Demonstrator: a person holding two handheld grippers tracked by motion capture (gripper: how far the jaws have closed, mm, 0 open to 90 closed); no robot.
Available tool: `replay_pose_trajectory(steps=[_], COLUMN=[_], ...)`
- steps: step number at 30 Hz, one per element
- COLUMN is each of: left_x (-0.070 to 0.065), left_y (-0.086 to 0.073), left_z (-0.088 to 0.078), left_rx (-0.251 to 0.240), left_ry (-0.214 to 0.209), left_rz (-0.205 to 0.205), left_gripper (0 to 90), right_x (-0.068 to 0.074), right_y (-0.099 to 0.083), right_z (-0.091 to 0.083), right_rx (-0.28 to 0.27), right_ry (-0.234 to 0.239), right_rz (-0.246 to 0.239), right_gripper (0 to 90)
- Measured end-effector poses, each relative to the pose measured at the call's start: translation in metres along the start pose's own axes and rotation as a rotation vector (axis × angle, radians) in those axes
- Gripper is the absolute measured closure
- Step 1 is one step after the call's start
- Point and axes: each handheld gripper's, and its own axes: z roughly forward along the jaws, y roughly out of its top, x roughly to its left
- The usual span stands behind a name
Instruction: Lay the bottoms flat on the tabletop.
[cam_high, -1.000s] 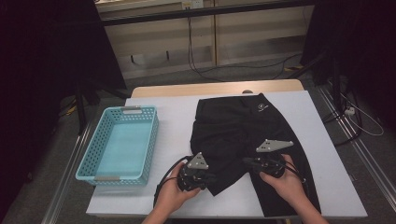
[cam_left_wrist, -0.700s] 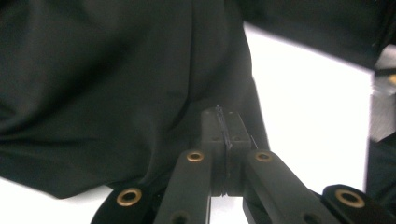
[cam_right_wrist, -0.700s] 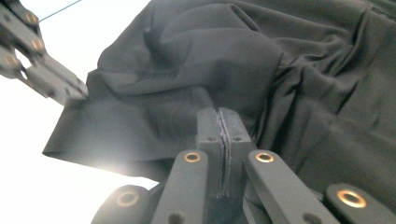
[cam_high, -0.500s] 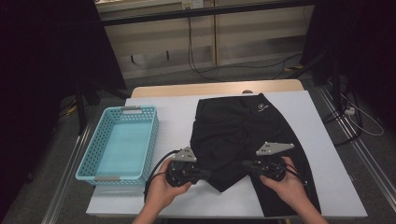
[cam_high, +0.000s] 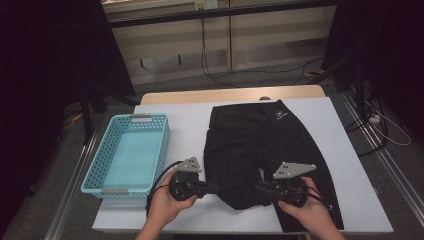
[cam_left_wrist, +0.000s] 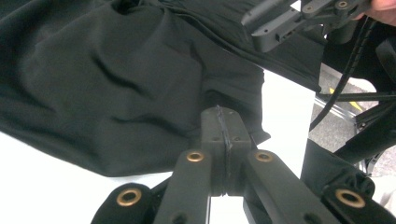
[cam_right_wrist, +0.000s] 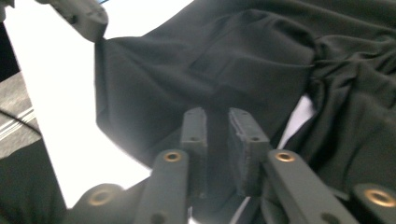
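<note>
Folding the black shorts (cam_high: 260, 150) on the white bench (cam_high: 185, 125) is only begun, with one leg turned over, the left hand-held gripper (cam_left_wrist: 219, 116) pinched tight on its hem and the right hand-held gripper (cam_right_wrist: 217, 116) just opening, cloth loose between its jaws.

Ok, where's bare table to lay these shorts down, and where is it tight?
Free: the white strip between the blue basket and the black shorts, and the table right of the shorts up to its far corner. The basket itself is empty. Crowded: the near edge, where the left gripper and right gripper work the hem.
</note>
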Motion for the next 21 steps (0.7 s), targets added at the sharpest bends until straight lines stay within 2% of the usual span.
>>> replay_pose_trajectory(steps=[3, 4, 5, 7, 8, 10, 12, 13, 15, 18, 21], left_x=[0.003, 0.004, 0.005, 0.007, 0.009, 0.012, 0.017, 0.020, 0.025, 0.031, 0.037], left_y=[0.000, 0.001, 0.001, 0.000, -0.001, -0.003, -0.006, -0.008, -0.011, -0.015, -0.016], left_z=[-0.002, -0.003, -0.003, -0.001, 0.000, 0.004, 0.007, 0.008, 0.012, 0.017, 0.019], left_rx=[-0.022, -0.038, -0.047, -0.057, -0.066, -0.062, -0.056, -0.052, -0.029, 0.001, 0.005], left_ry=[0.004, 0.022, 0.040, 0.057, 0.083, 0.166, 0.235, 0.247, 0.284, 0.328, 0.386], left_rz=[-0.017, -0.021, -0.019, -0.032, -0.040, -0.008, -0.028, -0.045, -0.066, -0.065, -0.064], left_gripper=[88.4, 84.3, 76.1, 70.8, 61.7, 47.1, 38.4, 35.2, 34.0, 32.9, 29.6], right_x=[-0.006, -0.008, -0.010, -0.013, -0.014, -0.014, -0.015, -0.015, -0.015, -0.015, -0.016], right_y=[0.000, 0.000, 0.000, 0.000, 0.001, 0.001, 0.001, 0.000, -0.001, -0.001, -0.002], right_z=[0.005, 0.007, 0.009, 0.013, 0.015, 0.020, 0.023, 0.025, 0.026, 0.029, 0.030], right_rx=[0.009, 0.012, 0.020, 0.030, 0.035, 0.056, 0.072, 0.078, 0.088, 0.097, 0.104], right_ry=[-0.040, -0.051, -0.063, -0.072, -0.078, -0.089, -0.099, -0.099, -0.112, -0.117, -0.126], right_rz=[0.007, 0.011, 0.007, 0.010, 0.013, -0.002, -0.011, -0.012, -0.023, -0.029, -0.033], right_gripper=[68.4, 66.5, 66.4, 66.0, 66.0, 66.5, 67.5, 67.6, 68.5, 68.6, 67.9])
